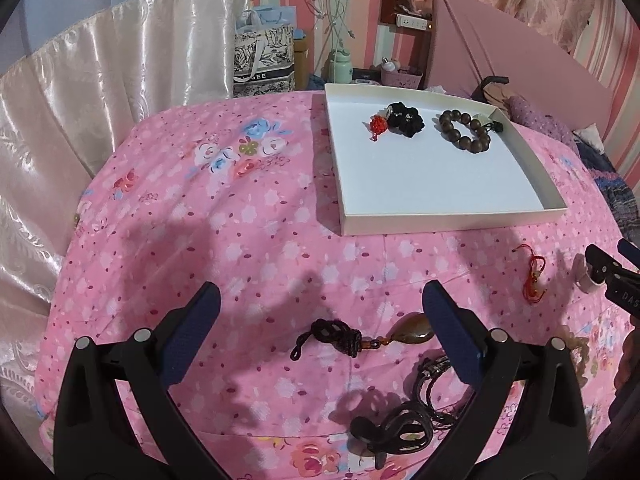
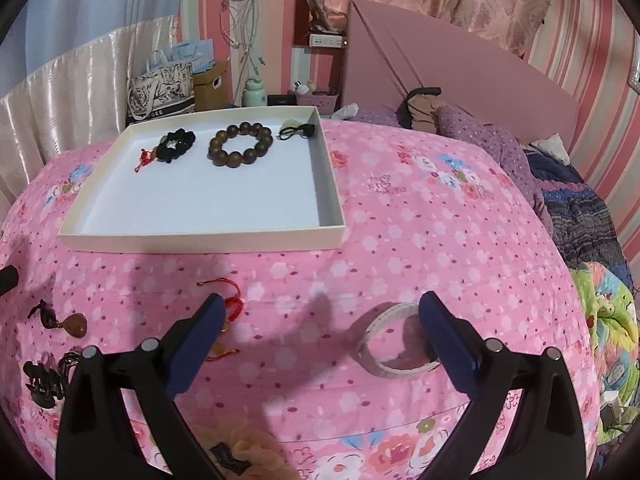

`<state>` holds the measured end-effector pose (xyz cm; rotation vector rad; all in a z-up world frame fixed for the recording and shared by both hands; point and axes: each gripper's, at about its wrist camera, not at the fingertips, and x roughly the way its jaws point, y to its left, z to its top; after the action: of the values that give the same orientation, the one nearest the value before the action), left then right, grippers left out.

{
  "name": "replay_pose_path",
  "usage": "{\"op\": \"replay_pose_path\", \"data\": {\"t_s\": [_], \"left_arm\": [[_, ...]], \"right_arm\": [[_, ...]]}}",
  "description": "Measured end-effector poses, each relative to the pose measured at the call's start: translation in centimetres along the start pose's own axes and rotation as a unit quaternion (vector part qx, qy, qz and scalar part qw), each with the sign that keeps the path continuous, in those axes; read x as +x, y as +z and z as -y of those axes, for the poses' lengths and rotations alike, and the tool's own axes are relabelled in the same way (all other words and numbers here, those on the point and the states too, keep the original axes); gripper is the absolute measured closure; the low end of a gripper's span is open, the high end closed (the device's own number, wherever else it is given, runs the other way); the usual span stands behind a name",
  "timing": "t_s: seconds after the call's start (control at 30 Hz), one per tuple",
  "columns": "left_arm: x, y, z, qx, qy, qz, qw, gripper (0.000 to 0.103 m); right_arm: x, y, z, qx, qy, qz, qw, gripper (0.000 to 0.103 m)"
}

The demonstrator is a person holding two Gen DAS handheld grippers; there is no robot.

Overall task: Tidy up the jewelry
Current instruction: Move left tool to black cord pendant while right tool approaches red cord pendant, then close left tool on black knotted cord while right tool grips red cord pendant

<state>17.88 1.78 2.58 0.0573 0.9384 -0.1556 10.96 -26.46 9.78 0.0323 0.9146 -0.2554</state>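
Item: amber teardrop pendant [image 1: 416, 330] w/ black knotted cord [image 1: 332, 338], lying flat on pink floral bedspread [image 1: 248, 240] between left claw [image 1: 320, 320] fingers (spread wide, empty). Long axis running left-right, stone end pointing right. Right claw [image 2: 318, 326] gaping wide beside white bangle [image 2: 394, 342]. White tray [image 1: 452, 222] sitting beyond.

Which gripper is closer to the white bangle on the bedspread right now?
Right. The right gripper is open with one finger beside the white bangle; the left gripper is off to its left, over the brown pendant.
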Motion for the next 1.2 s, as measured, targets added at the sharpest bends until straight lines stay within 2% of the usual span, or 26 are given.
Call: {"op": "replay_pose_path", "data": {"t_s": [0.33, 0.67, 0.8, 0.93, 0.97, 1.03, 1.2], "left_arm": [[1.6, -1.0, -0.4, 0.002, -0.004, -0.018, 0.9998, 0.003], [2.6, -1.6, -0.9, -0.007, -0.014, -0.027, 0.9995, 0.004], [3.5, -1.7, -0.8, -0.002, -0.015, -0.038, 0.9992, 0.011], [4.1, -1.8, -0.9, -0.005, -0.017, -0.043, 0.9989, 0.012], [4.2, -1.9, -1.0, -0.006, -0.017, -0.043, 0.9989, 0.012], [4.6, -2.0, -1.1, -0.009, -0.021, -0.05, 0.9985, 0.013], [5.9, -2.6, -1.5, -0.029, -0.041, -0.085, 0.9952, 0.029]], "right_arm": [[0.9, -0.7, -2.5, -0.003, -0.004, -0.019, 1.0, 0.006], [1.3, -0.5, -3.7, 0.009, -0.005, -0.015, 1.0, 0.006], [2.8, -1.5, -4.3, 0.014, 0.008, -0.028, 0.999, 0.006], [3.6, -1.8, -4.8, 0.012, 0.016, -0.033, 0.999, 0.007], [3.7, -1.9, -4.9, 0.01, 0.016, -0.031, 0.999, 0.008], [3.9, -2.1, -5.0, 0.01, 0.022, -0.034, 0.999, 0.017], [5.0, -3.0, -5.4, 0.016, 0.051, -0.051, 0.997, 0.038]]}}
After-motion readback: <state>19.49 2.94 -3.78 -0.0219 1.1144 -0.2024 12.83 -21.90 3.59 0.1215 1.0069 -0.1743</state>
